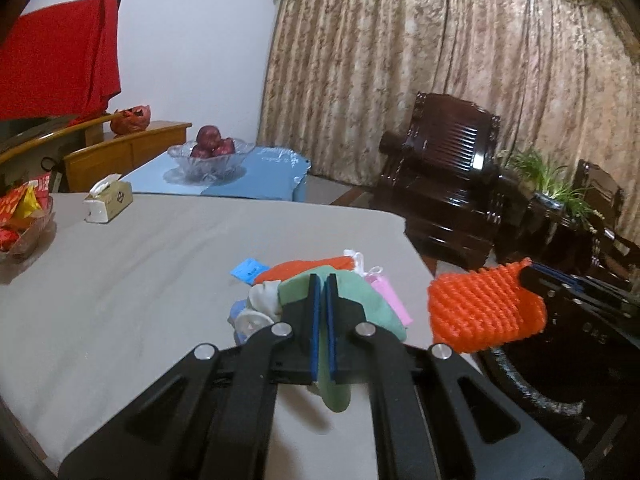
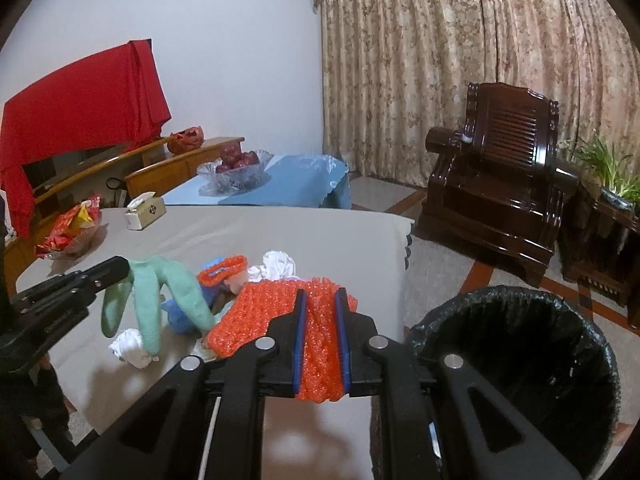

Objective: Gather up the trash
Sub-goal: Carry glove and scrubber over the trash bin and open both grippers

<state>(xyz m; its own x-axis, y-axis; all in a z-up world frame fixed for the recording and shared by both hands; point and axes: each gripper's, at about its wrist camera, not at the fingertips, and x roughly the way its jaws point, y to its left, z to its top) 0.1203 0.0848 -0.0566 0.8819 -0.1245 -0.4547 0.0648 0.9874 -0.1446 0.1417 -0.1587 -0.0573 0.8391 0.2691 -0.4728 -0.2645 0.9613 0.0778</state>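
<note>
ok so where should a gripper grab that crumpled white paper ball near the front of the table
Pinch the white paper ball across its middle, coming straight down from above. It's a loose wad lying flat on the table, open on top, though the green glove hangs close over it.

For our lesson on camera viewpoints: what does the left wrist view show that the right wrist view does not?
Only the left wrist view shows a blue paper scrap and a pink item in the pile. Only the right wrist view shows the bin's open mouth and the glove's dangling finger ends. Both show the green glove, orange foam net, tissue box and apple bowl.
</note>
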